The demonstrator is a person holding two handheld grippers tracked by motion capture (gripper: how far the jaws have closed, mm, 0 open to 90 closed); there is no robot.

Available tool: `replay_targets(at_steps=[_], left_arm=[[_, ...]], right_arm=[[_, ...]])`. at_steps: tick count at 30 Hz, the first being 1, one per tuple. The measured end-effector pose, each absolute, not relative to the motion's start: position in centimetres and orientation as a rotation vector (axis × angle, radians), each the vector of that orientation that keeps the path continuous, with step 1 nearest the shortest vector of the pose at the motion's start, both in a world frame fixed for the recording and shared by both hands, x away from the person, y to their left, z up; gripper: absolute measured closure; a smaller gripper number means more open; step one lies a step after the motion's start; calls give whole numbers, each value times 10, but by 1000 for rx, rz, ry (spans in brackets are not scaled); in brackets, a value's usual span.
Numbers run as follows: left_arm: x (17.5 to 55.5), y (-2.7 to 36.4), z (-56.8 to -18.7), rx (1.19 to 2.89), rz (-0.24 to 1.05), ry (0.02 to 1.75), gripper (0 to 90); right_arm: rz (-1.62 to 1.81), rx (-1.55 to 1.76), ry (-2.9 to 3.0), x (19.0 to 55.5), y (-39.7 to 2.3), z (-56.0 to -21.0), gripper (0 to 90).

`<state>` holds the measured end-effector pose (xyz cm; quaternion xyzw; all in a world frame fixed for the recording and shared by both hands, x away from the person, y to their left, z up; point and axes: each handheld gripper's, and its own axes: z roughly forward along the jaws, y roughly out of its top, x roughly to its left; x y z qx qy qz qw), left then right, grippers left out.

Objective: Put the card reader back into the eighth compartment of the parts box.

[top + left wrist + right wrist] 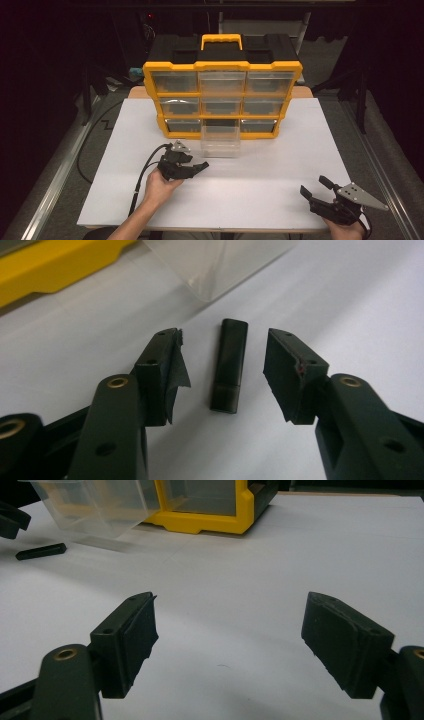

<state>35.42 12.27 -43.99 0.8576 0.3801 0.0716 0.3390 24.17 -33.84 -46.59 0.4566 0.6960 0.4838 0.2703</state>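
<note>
A small black bar (230,365) lies flat on the white table top (250,195), lengthwise between the jaws of my left gripper (223,336). The pads stand a little off it on either side, so the gripper is open around it. In the high view my left gripper (202,166) sits just left of and in front of a clear plastic drawer (220,141), which is pulled out of the yellow organiser (222,65). My right gripper (313,184) rests near the table's front right edge, open and empty. From the right gripper view (230,600) the black bar (41,551) lies far off at the left.
The yellow and black organiser (210,515) with several clear drawers stands at the back of the table, its carry handle (221,39) on top. The pulled-out drawer (95,502) juts forward from its bottom row. A black cable (142,175) trails from my left gripper.
</note>
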Motion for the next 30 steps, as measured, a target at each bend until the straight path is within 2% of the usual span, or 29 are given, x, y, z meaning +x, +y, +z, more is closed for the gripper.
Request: replay_targets(at_steps=[6,11,20,26,30], left_arm=[[363,116,-444,2302,138,1002,529],[366,110,-448,2369,156,989,559],[368,103,-451,2419,140,966,636],[367,102,-452,2434,149,959,719],[366,102,-451,2445,158,947,731]], right_arm=[[1300,1229,1883,242,-338,-466,220],[1306,1231,1879,242,-338,-466,220],[1305,1227,1880,241,-338,-466,220],[1305,1225,1881,241,-338,-466,221],[1302,1224,1882,241,-338,-466,221]])
